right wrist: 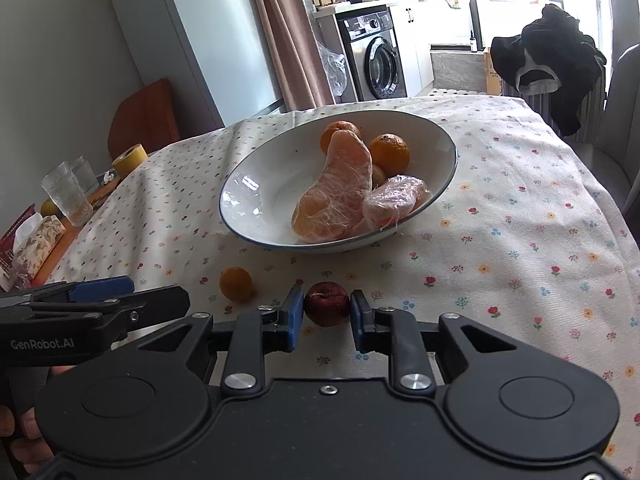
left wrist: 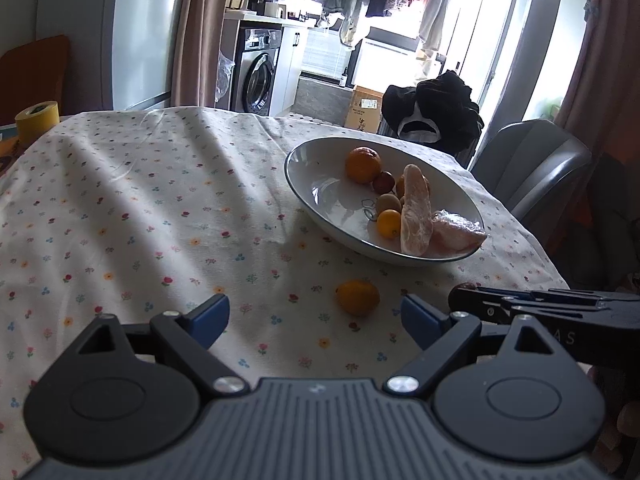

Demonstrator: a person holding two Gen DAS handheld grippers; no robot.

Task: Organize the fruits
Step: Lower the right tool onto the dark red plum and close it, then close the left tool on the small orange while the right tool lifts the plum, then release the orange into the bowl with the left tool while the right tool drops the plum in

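Fruits number two outside the white blue-rimmed bowl: one dark red plum pinched between the right gripper's blue pads, and one small orange citrus just ahead of the wide-open left gripper.

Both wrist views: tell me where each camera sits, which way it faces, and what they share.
Left wrist view: sits on the left tongs, angled down across the floral tablecloth; blue pads wide apart around a small orange; the right tongs enter from the right.
Right wrist view: sits on the right tongs, facing the bowl; pads shut on a dark red fruit; the left tongs and fingers show at left.
Shared: bowl of fruit, small orange, tablecloth, washing machine.
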